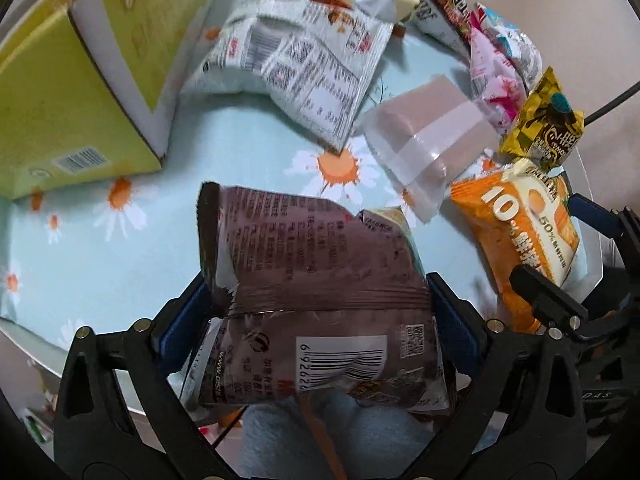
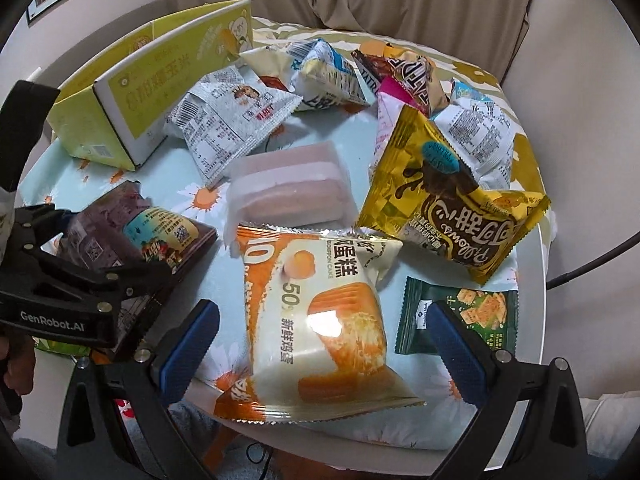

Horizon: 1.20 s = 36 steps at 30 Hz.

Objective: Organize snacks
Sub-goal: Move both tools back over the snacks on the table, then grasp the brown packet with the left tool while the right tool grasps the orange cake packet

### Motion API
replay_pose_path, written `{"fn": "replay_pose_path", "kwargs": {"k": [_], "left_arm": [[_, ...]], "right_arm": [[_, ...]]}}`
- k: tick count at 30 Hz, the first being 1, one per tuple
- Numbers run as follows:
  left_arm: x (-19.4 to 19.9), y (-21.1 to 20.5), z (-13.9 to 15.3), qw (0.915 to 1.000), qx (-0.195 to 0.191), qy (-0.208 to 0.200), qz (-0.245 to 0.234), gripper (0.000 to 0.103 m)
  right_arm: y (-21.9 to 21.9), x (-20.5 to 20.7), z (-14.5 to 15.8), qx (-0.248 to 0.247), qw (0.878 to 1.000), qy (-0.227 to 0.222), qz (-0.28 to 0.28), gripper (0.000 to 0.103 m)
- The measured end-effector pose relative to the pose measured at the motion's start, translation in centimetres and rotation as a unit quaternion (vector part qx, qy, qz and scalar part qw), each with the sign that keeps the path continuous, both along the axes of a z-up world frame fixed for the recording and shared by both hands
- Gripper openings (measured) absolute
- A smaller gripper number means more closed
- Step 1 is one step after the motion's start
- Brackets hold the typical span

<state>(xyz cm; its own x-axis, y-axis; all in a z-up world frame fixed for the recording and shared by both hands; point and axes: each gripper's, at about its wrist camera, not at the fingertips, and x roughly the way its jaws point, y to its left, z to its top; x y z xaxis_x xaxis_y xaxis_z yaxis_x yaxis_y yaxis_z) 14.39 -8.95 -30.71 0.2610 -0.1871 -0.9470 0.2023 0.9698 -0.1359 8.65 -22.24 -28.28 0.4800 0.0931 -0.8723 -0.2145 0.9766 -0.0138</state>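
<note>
Right wrist view: one yellow box [image 2: 120, 120], one orange cake packet [image 2: 320, 320], one green cracker packet [image 2: 480, 312].

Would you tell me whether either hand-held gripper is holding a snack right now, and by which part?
Neither holds anything yet. The left hand-held gripper straddles the brown snack packet across its middle; the right hand-held gripper straddles the orange cake packet.
</note>
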Motion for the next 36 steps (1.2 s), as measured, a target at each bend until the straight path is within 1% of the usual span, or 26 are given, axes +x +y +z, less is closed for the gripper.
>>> {"fn": "replay_pose_path", "kwargs": {"k": [2, 3, 4, 8, 12, 17, 20, 22, 25, 29, 36], "left_arm": [[0.0, 0.2, 0.0, 1.0000, -0.007, 0.001, -0.002, 0.091], [-0.1, 0.4, 0.0, 0.9999, -0.009, 0.001, -0.005, 0.089], [-0.1, 0.5, 0.0, 0.9999, -0.011, 0.002, -0.008, 0.085], [-0.1, 0.6, 0.3, 0.9997, -0.019, 0.002, -0.013, 0.082], [-0.1, 1.2, 0.6, 0.9997, -0.016, 0.001, -0.017, 0.082], [-0.4, 1.6, 1.2, 0.9998, -0.015, -0.001, -0.011, 0.081], [-0.5, 1.6, 1.5, 0.9999, -0.014, -0.004, -0.007, 0.081], [-0.5, 1.6, 1.8, 0.9999, -0.014, -0.007, -0.006, 0.081], [-0.7, 1.8, 2.6, 0.9998, -0.015, -0.013, -0.003, 0.081], [-1.3, 2.0, 4.0, 0.9996, -0.016, -0.025, 0.000, 0.081], [-1.8, 2.3, 6.6, 0.9983, -0.017, -0.055, 0.004, 0.081]], "right_arm": [[0.0, 0.2, -0.2, -0.001, 1.000, 0.002, -0.001, 0.103], [0.0, 0.3, -0.4, -0.002, 1.000, 0.004, -0.002, 0.103], [0.0, 0.4, -0.5, -0.002, 1.000, 0.005, -0.003, 0.103], [-0.1, 0.6, -0.9, -0.003, 1.000, 0.007, -0.008, 0.103], [0.0, 0.8, -1.0, -0.005, 1.000, 0.008, -0.009, 0.102], [0.6, 0.9, -1.7, -0.013, 1.000, 0.011, -0.007, 0.091], [1.0, 1.2, -2.3, -0.027, 0.999, 0.020, -0.008, 0.080], [1.1, 1.3, -2.7, -0.022, 0.999, 0.027, -0.004, 0.067], [1.3, 1.3, -2.9, -0.023, 0.999, 0.028, -0.001, 0.064], [1.2, 1.0, -2.6, -0.013, 0.999, 0.031, -0.003, 0.062], [1.1, 0.1, -0.2, -0.004, 1.000, 0.012, 0.003, 0.062]]}}
